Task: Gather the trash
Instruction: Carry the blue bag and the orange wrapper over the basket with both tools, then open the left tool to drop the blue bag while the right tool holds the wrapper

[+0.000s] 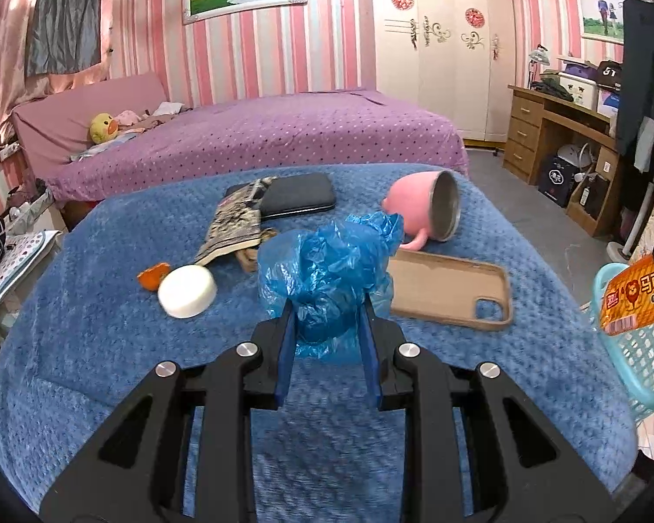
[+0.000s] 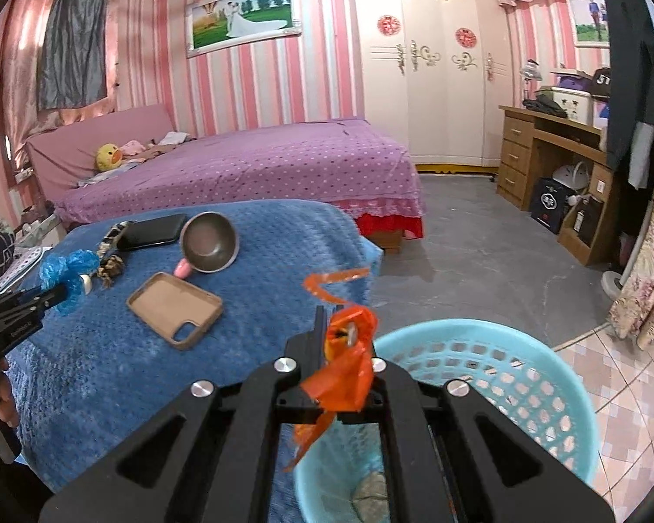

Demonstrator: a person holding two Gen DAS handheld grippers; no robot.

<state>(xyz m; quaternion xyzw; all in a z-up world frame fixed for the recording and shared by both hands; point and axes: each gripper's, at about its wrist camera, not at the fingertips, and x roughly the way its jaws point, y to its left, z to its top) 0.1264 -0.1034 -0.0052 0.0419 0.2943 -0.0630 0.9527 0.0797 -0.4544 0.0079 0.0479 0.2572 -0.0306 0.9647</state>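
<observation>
My left gripper [image 1: 327, 310] is shut on a crumpled blue plastic bag [image 1: 327, 270], held just above the blue blanket [image 1: 109, 348] that covers the table. The right wrist view shows that same left gripper [image 2: 60, 294] and blue plastic bag [image 2: 67, 272] at the far left. My right gripper [image 2: 342, 327] is shut on an orange snack wrapper [image 2: 349, 348], over the near rim of a turquoise basket [image 2: 523, 375]. The wrapper's strip curls upward. The orange snack wrapper [image 1: 636, 300] and the basket [image 1: 645, 361] also show at the right edge of the left wrist view.
On the blanket lie a white round lid [image 1: 187, 292], an orange scrap [image 1: 152, 276], a patterned pouch [image 1: 235, 226], a black case [image 1: 298, 194], a tipped pink cup [image 1: 427, 209] and a tan phone case [image 1: 449, 290]. Something grey [image 2: 370, 497] lies in the basket's bottom. A purple bed [image 2: 248, 165] stands behind.
</observation>
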